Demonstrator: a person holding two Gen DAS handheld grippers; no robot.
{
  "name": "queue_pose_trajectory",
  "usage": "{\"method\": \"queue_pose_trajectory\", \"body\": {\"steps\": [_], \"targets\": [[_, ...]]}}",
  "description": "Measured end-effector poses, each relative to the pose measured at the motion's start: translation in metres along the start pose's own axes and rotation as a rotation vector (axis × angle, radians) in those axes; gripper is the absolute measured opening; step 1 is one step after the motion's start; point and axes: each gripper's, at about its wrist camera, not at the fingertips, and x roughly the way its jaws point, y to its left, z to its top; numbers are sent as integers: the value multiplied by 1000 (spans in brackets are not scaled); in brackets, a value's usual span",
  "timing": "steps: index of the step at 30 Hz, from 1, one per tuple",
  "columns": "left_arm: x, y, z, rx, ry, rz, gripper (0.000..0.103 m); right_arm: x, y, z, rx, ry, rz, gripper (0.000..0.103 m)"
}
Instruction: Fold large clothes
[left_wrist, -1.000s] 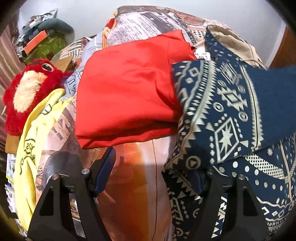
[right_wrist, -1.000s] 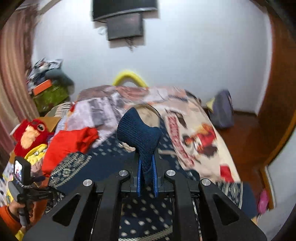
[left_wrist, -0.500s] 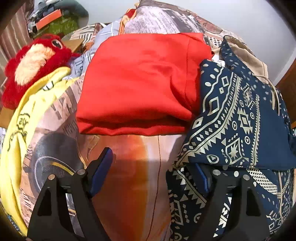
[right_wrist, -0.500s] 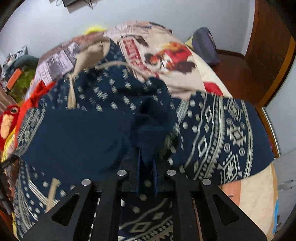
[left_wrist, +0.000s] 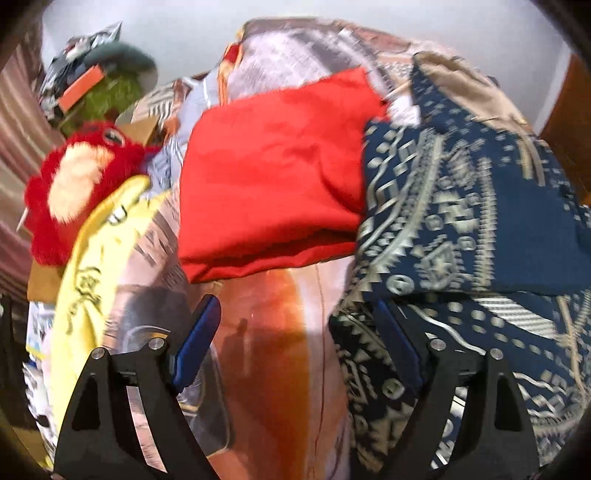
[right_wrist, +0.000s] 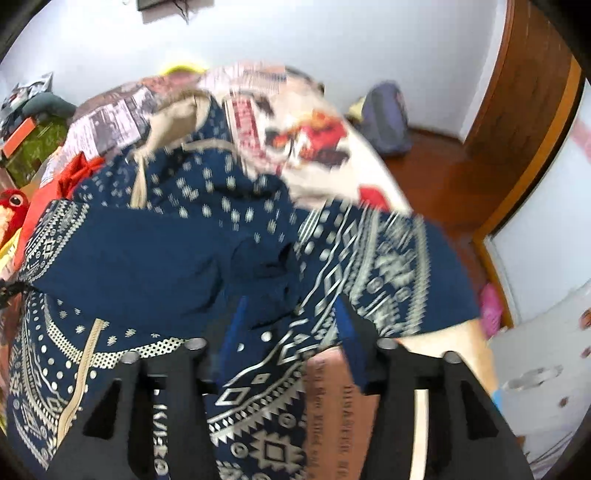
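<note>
A large navy hooded garment with a cream pattern (right_wrist: 147, 258) lies spread on the bed, one sleeve folded across its body. My right gripper (right_wrist: 291, 302) hovers low over it. Its jaws are opening, and the plain navy sleeve end (right_wrist: 266, 273) lies loose between them, not pinched. In the left wrist view the garment's left edge (left_wrist: 461, 206) shows at the right. My left gripper (left_wrist: 295, 306) stands open and is still opening over the printed bed sheet (left_wrist: 266, 369). Its right finger (left_wrist: 391, 332) is at the garment's edge, and nothing is held.
A folded red garment (left_wrist: 273, 184) lies just left of the navy one. Further left are a yellow garment (left_wrist: 96, 258) and a red plush toy (left_wrist: 70, 184). A backpack (right_wrist: 386, 118) sits on the wooden floor beyond the bed, near a wooden door (right_wrist: 524, 110).
My right gripper came down over the navy garment with the sleeve and its jaws parted, letting the sleeve end go. The left gripper's jaws widened a little and it shifted slightly.
</note>
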Motion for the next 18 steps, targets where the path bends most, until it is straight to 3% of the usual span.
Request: {"method": "queue_pose_trajectory", "body": {"steps": [3, 5, 8, 14, 18], "targets": [[-33, -4, 8, 24, -59, -12, 85, -33, -4, 9, -36, -82, -10, 58], [-57, -8, 17, 33, -106, -31, 85, -50, -7, 14, -42, -123, -7, 72], [-91, -20, 30, 49, -175, -68, 85, -73, -11, 20, -34, -197, -13, 81], [-134, -57, 52, 112, -264, -169, 87, -94, -38, 22, 15, -241, -22, 81], [-140, -91, 62, 157, -278, -234, 90, -89, -65, 15, 95, -209, -24, 81]]}}
